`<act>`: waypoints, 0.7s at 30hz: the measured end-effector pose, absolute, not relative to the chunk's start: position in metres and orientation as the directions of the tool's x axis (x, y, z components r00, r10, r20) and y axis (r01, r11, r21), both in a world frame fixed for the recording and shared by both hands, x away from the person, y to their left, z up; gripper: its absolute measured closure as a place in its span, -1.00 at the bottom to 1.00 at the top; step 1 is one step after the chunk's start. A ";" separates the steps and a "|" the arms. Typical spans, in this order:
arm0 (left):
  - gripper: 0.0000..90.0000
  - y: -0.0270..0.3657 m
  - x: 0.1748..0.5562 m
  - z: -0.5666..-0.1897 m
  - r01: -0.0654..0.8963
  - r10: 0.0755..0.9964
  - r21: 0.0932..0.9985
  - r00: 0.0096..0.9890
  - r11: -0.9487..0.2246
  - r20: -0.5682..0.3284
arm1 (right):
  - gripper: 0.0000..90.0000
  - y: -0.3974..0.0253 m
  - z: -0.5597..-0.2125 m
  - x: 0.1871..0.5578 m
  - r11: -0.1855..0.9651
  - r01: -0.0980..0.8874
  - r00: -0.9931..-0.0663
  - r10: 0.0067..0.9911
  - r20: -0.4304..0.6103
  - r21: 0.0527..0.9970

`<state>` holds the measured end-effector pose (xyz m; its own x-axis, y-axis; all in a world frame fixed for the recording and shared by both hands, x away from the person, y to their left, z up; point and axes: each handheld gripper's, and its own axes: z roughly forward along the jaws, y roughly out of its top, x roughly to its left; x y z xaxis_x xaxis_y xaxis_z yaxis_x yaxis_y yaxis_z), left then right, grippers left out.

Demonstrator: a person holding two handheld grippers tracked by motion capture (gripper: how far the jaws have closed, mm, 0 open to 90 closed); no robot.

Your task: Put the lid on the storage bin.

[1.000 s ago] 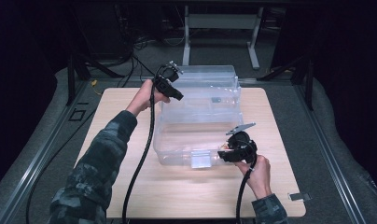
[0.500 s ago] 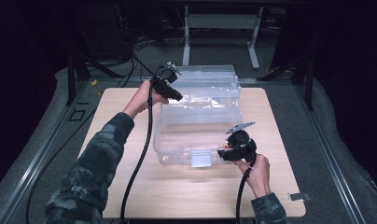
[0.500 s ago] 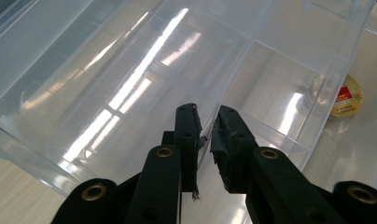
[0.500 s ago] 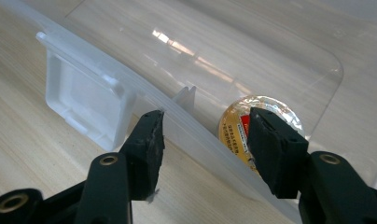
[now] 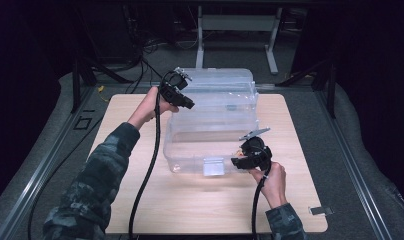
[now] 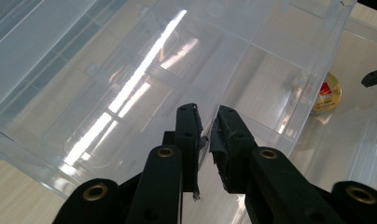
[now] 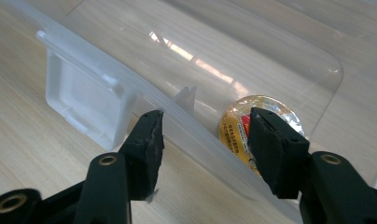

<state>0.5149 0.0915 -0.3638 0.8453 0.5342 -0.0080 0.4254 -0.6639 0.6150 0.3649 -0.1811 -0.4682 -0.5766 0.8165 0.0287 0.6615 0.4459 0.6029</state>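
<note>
Clear plastic bin [image 5: 210, 145] mid-table with lid [image 5: 220, 95] raised at far side, right gripper [image 5: 240, 161] low at near rim, jaws wide, hand beneath, gold-labelled tape roll [image 7: 252, 126] inside, left gripper [image 5: 187, 102] reaching forward, pinching lid edge.

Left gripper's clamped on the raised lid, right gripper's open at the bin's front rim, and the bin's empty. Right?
Not empty. The right gripper view shows a round gold-labelled container inside the clear bin. The rest holds: left gripper pinches the raised lid; right gripper is open at the front rim.
</note>
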 end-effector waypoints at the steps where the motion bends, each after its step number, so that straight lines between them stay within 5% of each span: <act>1: 0.78 0.092 0.515 -0.364 0.426 0.537 0.616 0.844 -0.662 -0.007 | 0.02 -0.181 -0.468 0.365 0.443 0.663 -0.574 0.818 0.031 0.603; 21: 0.78 0.096 0.507 -0.364 0.411 0.538 0.637 0.843 -0.652 0.006 | 0.01 -0.176 -0.469 0.377 0.439 0.663 -0.569 0.822 0.028 0.606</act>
<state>0.5065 0.0961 -0.3640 0.8430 0.5379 0.0058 0.4114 -0.6517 0.6371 0.3771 -0.1758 -0.4686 -0.5695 0.8215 0.0282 0.6635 0.4392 0.6058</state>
